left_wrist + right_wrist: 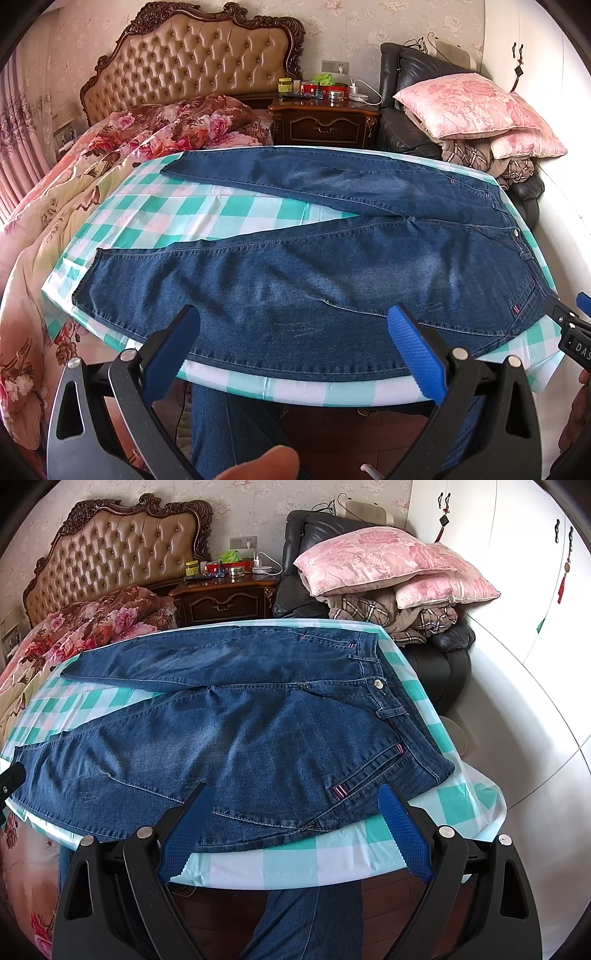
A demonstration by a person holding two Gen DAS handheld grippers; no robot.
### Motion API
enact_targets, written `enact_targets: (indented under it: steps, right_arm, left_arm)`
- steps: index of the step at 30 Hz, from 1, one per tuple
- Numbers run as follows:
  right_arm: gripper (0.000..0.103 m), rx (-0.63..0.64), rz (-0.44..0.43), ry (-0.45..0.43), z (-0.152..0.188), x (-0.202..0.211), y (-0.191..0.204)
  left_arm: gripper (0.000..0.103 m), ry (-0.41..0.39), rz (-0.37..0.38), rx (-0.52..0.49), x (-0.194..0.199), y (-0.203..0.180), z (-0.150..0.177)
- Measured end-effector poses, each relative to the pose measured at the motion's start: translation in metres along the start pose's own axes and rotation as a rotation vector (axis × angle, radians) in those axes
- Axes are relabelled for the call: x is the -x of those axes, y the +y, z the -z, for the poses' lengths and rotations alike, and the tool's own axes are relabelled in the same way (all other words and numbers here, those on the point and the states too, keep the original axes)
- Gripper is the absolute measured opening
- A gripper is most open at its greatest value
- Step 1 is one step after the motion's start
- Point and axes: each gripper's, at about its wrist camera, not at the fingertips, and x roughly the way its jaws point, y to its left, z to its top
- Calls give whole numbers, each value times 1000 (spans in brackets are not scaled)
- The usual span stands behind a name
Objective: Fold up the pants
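Jeans (314, 266) spread flat on the checked worktop (221, 210), heavy, limp denim best pinched at waistband or hem; left hand-held gripper (291, 317) and right hand-held gripper (295, 797) gape wide, empty.

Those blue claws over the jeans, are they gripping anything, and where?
Nothing is held. The left gripper and right gripper both stand open above the jeans, which lie flat.

Dark blue faded jeans (332, 266) are lying on the table's teal-and-white checked cloth (207, 210); pink rose-patterned pillows (384, 557) are sitting beyond, beside a floral quilt (48, 206).
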Motion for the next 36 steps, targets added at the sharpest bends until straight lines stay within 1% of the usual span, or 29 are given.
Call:
enact_targets:
  steps: [33, 36]
  right_arm:
    - [88, 2, 0, 4, 2, -2, -1]
    - [88, -13, -28, 19, 4, -6, -2]
  left_arm:
    - [102, 10, 4, 5, -2, -2, 4]
    - [102, 14, 12, 11, -4, -1, 5]
